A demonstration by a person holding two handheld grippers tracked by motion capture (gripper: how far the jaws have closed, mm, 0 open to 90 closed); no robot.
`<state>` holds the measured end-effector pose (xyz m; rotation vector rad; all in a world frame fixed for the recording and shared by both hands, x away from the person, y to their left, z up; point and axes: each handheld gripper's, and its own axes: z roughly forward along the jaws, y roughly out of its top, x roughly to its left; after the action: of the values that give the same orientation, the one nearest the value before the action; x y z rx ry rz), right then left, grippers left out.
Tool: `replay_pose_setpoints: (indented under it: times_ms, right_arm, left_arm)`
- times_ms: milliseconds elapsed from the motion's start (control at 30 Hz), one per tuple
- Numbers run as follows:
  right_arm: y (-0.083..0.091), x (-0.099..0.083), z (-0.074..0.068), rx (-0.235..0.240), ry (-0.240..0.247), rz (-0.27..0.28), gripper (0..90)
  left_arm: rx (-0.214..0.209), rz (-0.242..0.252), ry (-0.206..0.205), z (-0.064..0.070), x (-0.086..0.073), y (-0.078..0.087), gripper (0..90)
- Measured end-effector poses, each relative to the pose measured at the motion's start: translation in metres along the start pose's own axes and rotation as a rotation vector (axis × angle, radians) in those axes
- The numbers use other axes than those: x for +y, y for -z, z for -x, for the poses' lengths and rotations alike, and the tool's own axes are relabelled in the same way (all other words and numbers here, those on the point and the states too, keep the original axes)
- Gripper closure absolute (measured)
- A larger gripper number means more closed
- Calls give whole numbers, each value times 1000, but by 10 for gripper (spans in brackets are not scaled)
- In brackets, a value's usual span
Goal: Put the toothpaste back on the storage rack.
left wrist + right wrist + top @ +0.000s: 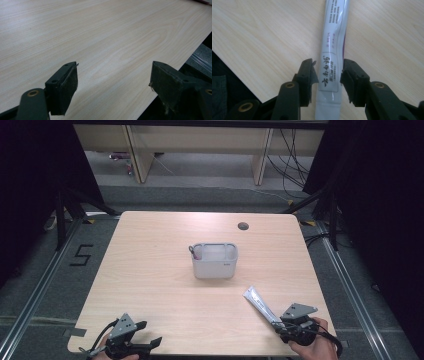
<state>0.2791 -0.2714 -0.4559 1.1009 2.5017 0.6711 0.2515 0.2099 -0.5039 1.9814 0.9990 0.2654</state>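
The toothpaste tube (260, 303) lay on the bench (160, 285) near its front right corner, its lower end between the jaws of the right gripper (286, 325). In the right gripper view the tube (331, 65) ran straight up between the two black jaws; the right-hand jaw touched or nearly touched its edge, while a narrow gap showed at the left-hand one, so whether the jaws were truly clamped I cannot tell. The person's right hand (312, 345) held that gripper at the front edge.

Near the middle of the bench, well apart from the tube, stood a grey caddy (214, 261) with a divided interior; something small and dark leaned in its left compartment, too small to identify.

The tube's long axis ran diagonally, its flat crimped end pointing away toward the caddy, the other end toward the front right corner.

The left gripper (145, 340) sat at the front left corner, jaws spread wide over bare wood (107, 50), holding nothing.
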Motion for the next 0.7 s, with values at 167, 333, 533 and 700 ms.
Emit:
replay_pose_setpoints:
  times_ms: [167, 333, 533, 700]
  right_arm:
    - [-5, 9, 2, 5, 10, -34, 571]
    - [-12, 16, 4, -4, 20, -68, 556]
    - [-21, 23, 5, 7, 16, -106, 534]
    - [-30, 30, 4, 10, 12, -149, 512]
  left_arm:
    - [-3, 9, -1, 0, -1, -1, 218]
    - [2, -2, 9, 0, 0, -1, 219]
    - [1, 7, 9, 0, -1, -1, 218]
    - [0, 7, 8, 0, -1, -1, 218]
